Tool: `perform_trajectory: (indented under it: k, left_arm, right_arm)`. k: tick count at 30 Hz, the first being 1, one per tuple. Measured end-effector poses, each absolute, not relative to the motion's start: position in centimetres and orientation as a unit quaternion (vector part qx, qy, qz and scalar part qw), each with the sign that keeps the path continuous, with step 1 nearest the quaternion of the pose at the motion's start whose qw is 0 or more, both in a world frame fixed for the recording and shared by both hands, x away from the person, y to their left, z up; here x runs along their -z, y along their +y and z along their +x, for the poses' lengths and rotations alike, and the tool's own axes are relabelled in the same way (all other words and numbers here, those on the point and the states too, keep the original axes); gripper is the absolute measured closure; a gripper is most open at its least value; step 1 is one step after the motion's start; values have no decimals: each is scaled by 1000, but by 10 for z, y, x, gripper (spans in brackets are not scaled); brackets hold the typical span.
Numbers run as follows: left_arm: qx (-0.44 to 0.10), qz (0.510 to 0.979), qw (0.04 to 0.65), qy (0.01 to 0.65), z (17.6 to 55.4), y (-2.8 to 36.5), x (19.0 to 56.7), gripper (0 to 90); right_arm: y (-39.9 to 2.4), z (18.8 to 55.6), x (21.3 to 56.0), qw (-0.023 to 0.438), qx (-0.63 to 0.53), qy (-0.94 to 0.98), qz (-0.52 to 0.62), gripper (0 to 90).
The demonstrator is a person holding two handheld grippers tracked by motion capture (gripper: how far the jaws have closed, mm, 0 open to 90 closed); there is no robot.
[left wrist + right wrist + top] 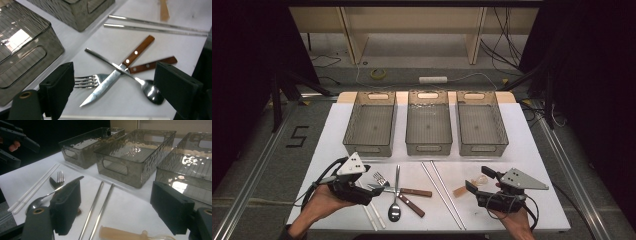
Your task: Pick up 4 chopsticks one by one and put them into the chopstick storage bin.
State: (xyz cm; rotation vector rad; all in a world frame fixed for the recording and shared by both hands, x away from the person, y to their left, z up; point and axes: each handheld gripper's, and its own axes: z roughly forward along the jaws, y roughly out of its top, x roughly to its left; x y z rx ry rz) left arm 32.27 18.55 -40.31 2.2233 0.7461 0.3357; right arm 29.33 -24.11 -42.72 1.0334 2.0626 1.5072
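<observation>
A crossed pile of cutlery lies front left of centre: a wooden-handled knife, a fork and a steel spoon. My left gripper hovers just left of the pile, its jaws open wide with nothing between the pads. At the front right my right gripper is open too. A translucent amber plastic spoon lies on the table under it, untouched by the pads.
Three grey see-through bins stand in a row at the back: left, middle, right. Two metal chopsticks lie between the grippers. White chopsticks lie by the front left edge.
</observation>
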Motion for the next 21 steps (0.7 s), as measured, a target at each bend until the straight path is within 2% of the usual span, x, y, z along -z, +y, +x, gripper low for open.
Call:
perform_trajectory:
  k: [6,21]
  left_arm:
    - [-108,921,294,232,329,187,398,205]
    - [-83,965,195,153,330,185,413,279]
  right_arm:
    - [-240,294,428,187,-534,739,365,259]
    - [-238,294,429,179,-531,745,361,261]
